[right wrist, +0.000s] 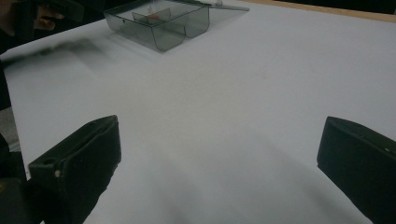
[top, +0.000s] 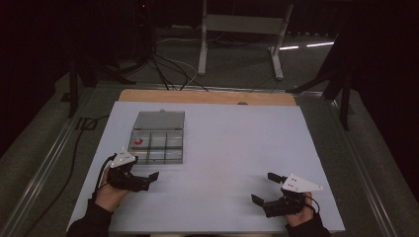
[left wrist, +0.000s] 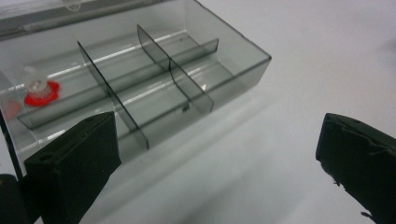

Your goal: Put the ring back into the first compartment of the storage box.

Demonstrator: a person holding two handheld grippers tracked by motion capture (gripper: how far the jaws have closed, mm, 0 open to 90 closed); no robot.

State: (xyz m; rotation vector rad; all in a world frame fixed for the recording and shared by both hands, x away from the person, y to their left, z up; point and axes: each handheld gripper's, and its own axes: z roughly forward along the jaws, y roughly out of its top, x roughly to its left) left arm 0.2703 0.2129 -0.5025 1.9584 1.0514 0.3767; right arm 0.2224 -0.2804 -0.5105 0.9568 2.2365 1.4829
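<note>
A clear smoky box [top: 157, 146] with several divided compartments lies on the white table [top: 232, 148] at the left, its lid [top: 159, 120] folded open behind it. A small red piece [top: 139, 141] with a clear top sits in the far left compartment. My left gripper [top: 143, 166] is open right beside the box's near left corner, holding nothing. In the left gripper view the box [left wrist: 187, 60] and the red piece [left wrist: 41, 92] lie just beyond the open gripper [left wrist: 215, 149]. My right gripper [top: 263, 187] is open and empty over bare table near the front right; its view shows the box [right wrist: 159, 23] far off.
A wooden strip [top: 207, 96] runs along the table's far edge. Beyond it on the floor stand a metal frame [top: 242, 29] and loose cables [top: 168, 64]. Metal rails [top: 44, 163] flank the table. The person's other hand [right wrist: 42, 18] appears at the right gripper view's top left.
</note>
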